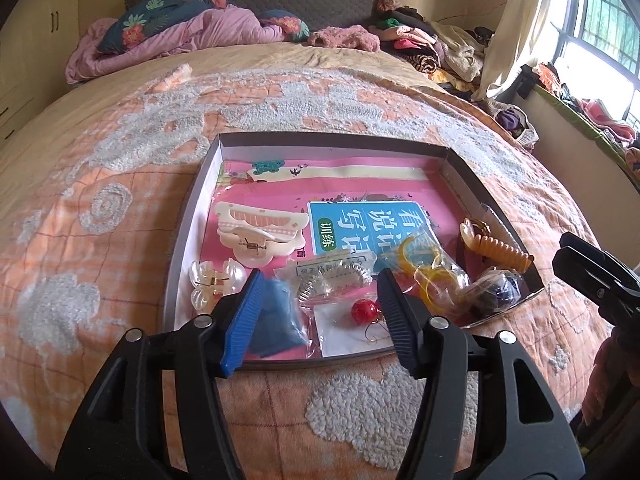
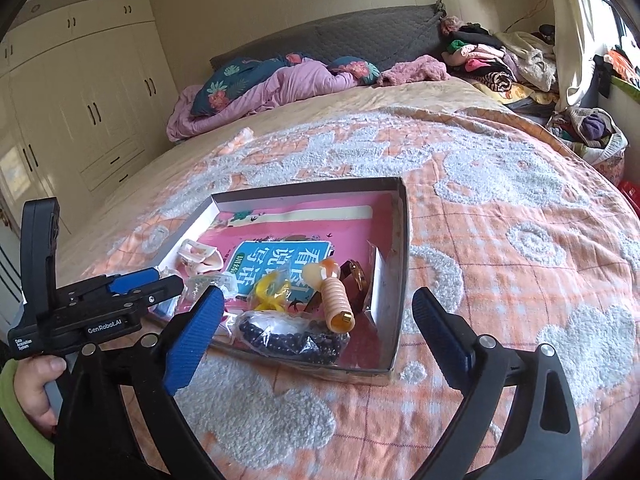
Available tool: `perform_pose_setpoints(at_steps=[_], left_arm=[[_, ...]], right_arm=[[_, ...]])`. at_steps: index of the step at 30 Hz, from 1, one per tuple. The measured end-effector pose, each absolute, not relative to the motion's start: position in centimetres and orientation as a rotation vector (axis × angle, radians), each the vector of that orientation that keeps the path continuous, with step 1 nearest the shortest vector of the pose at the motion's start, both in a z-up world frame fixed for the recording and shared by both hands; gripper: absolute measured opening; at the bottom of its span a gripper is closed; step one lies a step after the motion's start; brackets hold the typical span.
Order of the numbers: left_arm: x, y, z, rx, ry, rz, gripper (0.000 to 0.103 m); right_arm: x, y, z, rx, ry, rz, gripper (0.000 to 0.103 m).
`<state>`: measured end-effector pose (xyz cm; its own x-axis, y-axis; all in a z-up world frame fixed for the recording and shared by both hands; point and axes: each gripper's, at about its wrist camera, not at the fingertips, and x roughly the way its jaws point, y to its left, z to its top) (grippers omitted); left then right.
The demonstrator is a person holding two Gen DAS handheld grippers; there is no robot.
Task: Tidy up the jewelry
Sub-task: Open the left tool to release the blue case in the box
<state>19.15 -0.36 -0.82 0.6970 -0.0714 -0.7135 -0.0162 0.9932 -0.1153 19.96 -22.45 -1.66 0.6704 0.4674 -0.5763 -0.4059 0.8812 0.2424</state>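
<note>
A shallow box (image 1: 192, 208) (image 2: 396, 280) lies on the bed, lined with a pink book. In it lie a cream hair claw (image 1: 260, 232), a pearly small claw (image 1: 212, 284), a blue pouch (image 1: 280, 320), a red bead earring on a card (image 1: 365, 312), bagged yellow hoops (image 1: 432, 276) (image 2: 272, 292), an orange spiral hair tie (image 1: 500, 248) (image 2: 336, 296) and a bag of dark beads (image 1: 500, 288) (image 2: 288, 336). My left gripper (image 1: 316, 312) is open over the box's near edge, holding nothing. My right gripper (image 2: 320, 344) is open and empty, just before the box's near corner.
The box rests on an orange and white tufted bedspread (image 1: 120, 200). Pink bedding and pillows (image 1: 180, 32) lie at the head. Piled clothes (image 2: 500, 60) sit at the far right by the window. White wardrobes (image 2: 80, 100) stand to the left.
</note>
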Motion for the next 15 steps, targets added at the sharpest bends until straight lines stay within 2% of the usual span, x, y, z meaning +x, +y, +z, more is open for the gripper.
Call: perform_pose_setpoints(at_steps=[8, 11, 13, 15], left_arm=[[17.5, -0.6, 1.1, -0.117, 0.78, -0.035, 0.068], [16.5, -0.6, 2.1, -0.116, 0.756, -0.031, 0.084], [16.0, -0.7, 2.6, -0.112, 0.743, -0.033, 0.084], [15.2, -0.8, 3.3, -0.113, 0.728, -0.035, 0.092]], right_arm=[[17.7, -22.7, 0.1, 0.085, 0.617, 0.486, 0.098], [16.7, -22.8, 0.9, 0.084, 0.592, 0.489, 0.099], [15.9, -22.9, 1.5, 0.085, 0.571, 0.493, 0.099], [15.2, -23.0, 2.0, 0.084, 0.555, 0.494, 0.099]])
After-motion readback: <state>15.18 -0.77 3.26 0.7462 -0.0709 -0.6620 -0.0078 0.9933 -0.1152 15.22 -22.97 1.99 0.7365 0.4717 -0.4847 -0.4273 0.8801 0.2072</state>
